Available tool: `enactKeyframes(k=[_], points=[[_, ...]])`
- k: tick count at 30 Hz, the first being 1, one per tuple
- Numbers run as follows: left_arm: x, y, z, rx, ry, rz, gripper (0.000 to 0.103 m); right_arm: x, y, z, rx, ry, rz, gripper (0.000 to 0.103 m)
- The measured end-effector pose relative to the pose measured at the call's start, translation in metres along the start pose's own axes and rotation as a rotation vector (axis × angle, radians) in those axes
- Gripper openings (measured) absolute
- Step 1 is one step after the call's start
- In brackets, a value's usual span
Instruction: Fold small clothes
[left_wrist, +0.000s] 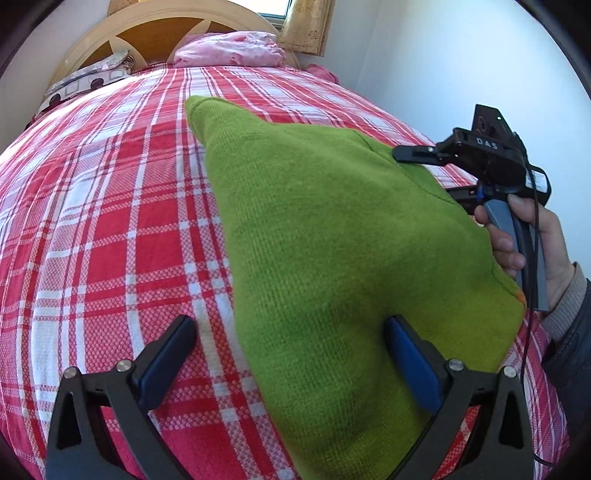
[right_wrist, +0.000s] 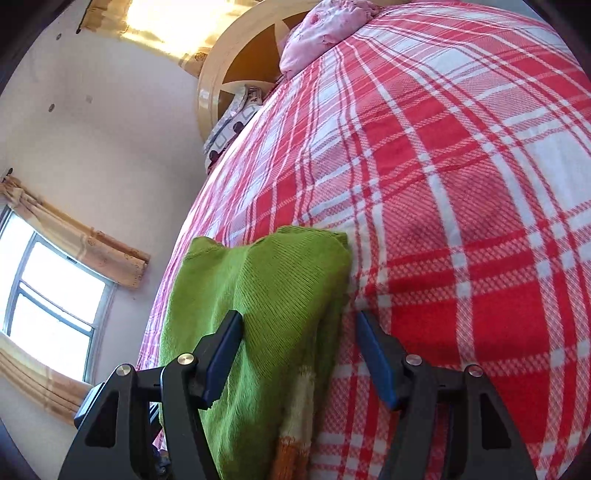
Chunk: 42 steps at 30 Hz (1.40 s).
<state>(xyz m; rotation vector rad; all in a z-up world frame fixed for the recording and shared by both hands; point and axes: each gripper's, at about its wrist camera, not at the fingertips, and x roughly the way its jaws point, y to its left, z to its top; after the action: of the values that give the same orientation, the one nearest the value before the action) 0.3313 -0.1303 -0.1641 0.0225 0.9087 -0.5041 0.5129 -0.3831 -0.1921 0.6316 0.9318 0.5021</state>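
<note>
Green sweater (left_wrist: 332, 240) on plaid bedspread (left_wrist: 110, 221), both grippers spread

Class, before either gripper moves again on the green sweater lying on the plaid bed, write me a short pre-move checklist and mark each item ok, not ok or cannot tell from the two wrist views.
1. Left gripper open, ready to grasp: ok, fingers wide apart.
2. Right gripper open: ok, fingers spread.
3. Green sweater lying on the plaid bedspread: ok.
4. Sweater edge between the left gripper's fingers: ok, the edge runs between them.
5. Sweater edge between the right gripper's fingers: ok, its fold edge lies in the gap.
6. Sweater folded neatly with no bunching underneath: cannot tell, lower layers are hidden.
</note>
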Motion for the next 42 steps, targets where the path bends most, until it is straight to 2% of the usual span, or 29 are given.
enactKeyframes(k=[7, 8, 9, 11, 22, 26, 29, 31, 33, 37, 39, 42], points=[[0.000, 0.003, 0.002, -0.016, -0.015, -0.069, 0.103, 0.012, 0.012, -0.006, -0.080, 0.004, 0.008, 0.062], [0.000, 0.003, 0.002, -0.016, -0.016, -0.067, 0.103, 0.013, 0.013, -0.007, -0.084, 0.010, 0.012, 0.058], [0.001, 0.001, 0.002, -0.013, -0.017, -0.064, 0.103, 0.013, 0.013, -0.008, -0.085, 0.014, 0.022, 0.049], [0.002, -0.001, 0.003, -0.002, -0.013, -0.056, 0.103, 0.016, 0.013, -0.010, -0.091, 0.026, 0.033, 0.045], [0.006, -0.009, 0.005, 0.032, -0.004, -0.042, 0.103, 0.021, 0.021, -0.016, -0.152, 0.016, -0.025, 0.043], [0.005, -0.010, 0.004, 0.047, -0.007, -0.062, 0.095, 0.020, 0.024, -0.018, -0.162, 0.006, -0.050, 0.041], [0.005, -0.011, 0.005, 0.048, 0.003, -0.072, 0.093, 0.019, 0.031, -0.021, -0.193, -0.007, -0.107, 0.041], [0.003, -0.010, 0.006, 0.045, 0.008, -0.078, 0.089, 0.018, 0.036, -0.023, -0.180, -0.015, -0.144, 0.040], [0.001, -0.009, 0.006, 0.036, 0.003, -0.079, 0.075, 0.015, 0.041, -0.027, -0.171, -0.028, -0.167, 0.034], [-0.006, -0.004, 0.007, -0.001, -0.003, -0.081, 0.056, 0.005, 0.058, -0.040, -0.227, -0.076, -0.204, 0.031], [-0.013, -0.009, 0.005, 0.017, -0.014, -0.053, 0.046, -0.003, 0.064, -0.046, -0.236, -0.098, -0.207, 0.031], [-0.025, -0.016, 0.002, 0.025, -0.031, -0.031, 0.037, -0.015, 0.076, -0.058, -0.265, -0.116, -0.213, 0.030]])
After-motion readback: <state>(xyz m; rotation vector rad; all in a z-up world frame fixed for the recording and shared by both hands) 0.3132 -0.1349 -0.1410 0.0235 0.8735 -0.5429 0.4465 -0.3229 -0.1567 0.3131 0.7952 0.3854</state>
